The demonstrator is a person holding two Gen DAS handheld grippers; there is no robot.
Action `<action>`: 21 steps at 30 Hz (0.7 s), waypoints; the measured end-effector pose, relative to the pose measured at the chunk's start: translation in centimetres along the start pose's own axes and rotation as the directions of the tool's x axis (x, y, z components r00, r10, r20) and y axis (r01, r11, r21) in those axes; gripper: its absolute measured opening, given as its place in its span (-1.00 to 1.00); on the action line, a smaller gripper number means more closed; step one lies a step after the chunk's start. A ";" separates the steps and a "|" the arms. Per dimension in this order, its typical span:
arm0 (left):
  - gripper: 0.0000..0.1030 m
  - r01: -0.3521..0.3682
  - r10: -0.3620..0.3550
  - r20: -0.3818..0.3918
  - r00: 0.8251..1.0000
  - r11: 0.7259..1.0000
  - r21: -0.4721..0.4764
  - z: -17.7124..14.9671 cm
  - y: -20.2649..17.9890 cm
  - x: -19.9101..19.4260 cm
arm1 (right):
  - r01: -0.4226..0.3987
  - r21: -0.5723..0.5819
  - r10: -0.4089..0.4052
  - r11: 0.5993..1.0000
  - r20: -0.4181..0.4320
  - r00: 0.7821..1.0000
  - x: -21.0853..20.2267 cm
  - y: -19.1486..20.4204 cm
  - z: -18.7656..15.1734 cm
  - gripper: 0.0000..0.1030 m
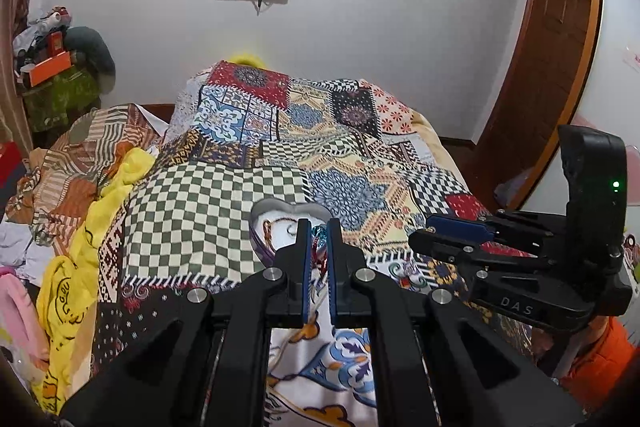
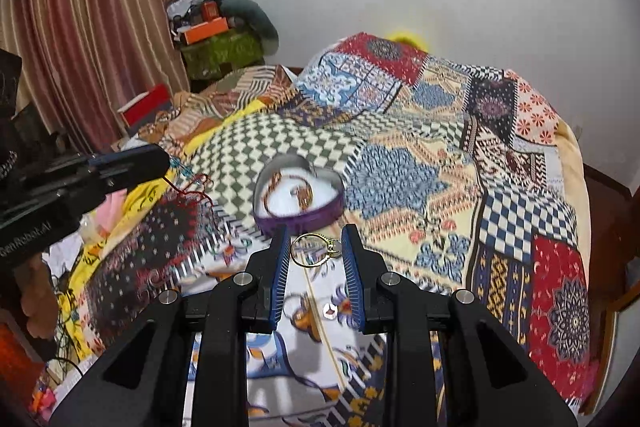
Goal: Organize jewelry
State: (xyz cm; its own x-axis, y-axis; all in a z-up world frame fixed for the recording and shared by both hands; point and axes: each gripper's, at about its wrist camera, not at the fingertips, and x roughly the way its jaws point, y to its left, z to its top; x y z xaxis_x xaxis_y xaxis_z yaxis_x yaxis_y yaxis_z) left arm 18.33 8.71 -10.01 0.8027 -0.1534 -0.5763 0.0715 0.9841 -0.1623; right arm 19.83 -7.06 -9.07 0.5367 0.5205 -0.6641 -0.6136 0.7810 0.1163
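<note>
A heart-shaped tin (image 2: 300,221) with a purple wall and white lining lies on the patchwork bedspread, with brown bangles inside. My right gripper (image 2: 315,239) is shut on a gold ring with a small stone (image 2: 316,249), held above the spread just in front of the tin. My left gripper (image 1: 319,227) is shut on a red cord bracelet with blue beads (image 1: 319,233), right in front of the tin (image 1: 276,205). In the right wrist view the left gripper (image 2: 160,159) is at the left, and the red cord (image 2: 188,189) dangles from it. The right gripper (image 1: 434,225) shows at the right of the left wrist view.
The patchwork bedspread (image 1: 224,195) covers the bed. Crumpled yellow and pink clothes (image 1: 80,267) lie along its left side. A striped curtain (image 2: 80,27) and a cluttered stand (image 2: 216,47) are at the far left, a wooden door frame (image 1: 552,47) at the right.
</note>
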 end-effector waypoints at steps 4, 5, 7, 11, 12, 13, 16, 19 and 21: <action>-0.90 -0.009 0.009 0.017 1.000 1.000 -0.006 1.0 0.5 0.6 | -0.003 -0.012 0.004 1.000 0.019 1.000 0.5 0.2 1.1 -0.54; -0.90 -0.010 0.010 0.021 1.000 1.000 -0.008 1.2 0.6 0.7 | -0.005 -0.016 0.005 1.000 0.022 1.000 0.6 0.3 1.4 -0.54; -0.90 -0.013 0.013 0.026 1.000 1.000 -0.012 1.7 0.9 1.1 | -0.008 -0.021 0.008 1.000 0.028 1.000 1.0 0.4 2.0 -0.54; -0.90 -0.024 0.024 0.030 0.999 1.000 -0.015 2.4 1.5 2.3 | -0.012 -0.022 0.013 1.000 0.037 0.999 1.9 0.2 3.0 -0.54; -0.90 -0.026 0.027 0.028 0.999 1.000 -0.015 2.6 1.7 2.6 | -0.015 -0.021 0.015 1.000 0.036 0.999 2.2 0.1 3.2 -0.54; -0.90 -0.029 0.030 0.026 0.999 0.999 -0.015 2.7 1.8 3.0 | -0.016 -0.021 0.017 1.000 0.035 0.999 2.4 0.1 3.3 -0.54; -0.90 -0.035 0.035 0.018 0.999 0.999 -0.015 3.0 2.2 4.1 | -0.013 -0.028 0.014 1.000 0.030 0.999 3.5 -0.1 3.7 -0.54; -0.90 -0.033 0.033 0.004 0.999 0.999 -0.020 3.2 2.6 5.3 | -0.020 -0.028 0.020 0.999 0.015 1.000 4.6 -0.3 4.0 -0.54; -0.90 -0.032 0.031 -0.005 0.999 0.999 -0.026 3.3 2.9 6.0 | -0.027 -0.028 0.027 0.999 -0.001 1.000 5.4 -0.4 4.1 -0.54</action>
State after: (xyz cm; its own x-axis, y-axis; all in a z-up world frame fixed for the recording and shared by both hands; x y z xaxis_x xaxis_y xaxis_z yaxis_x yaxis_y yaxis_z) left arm 25.31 10.92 -11.36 0.8013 -0.1228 -0.5855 0.0307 0.9859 -0.1648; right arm 25.39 -3.15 -9.65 0.5195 0.5410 -0.6614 -0.6436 0.7569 0.1136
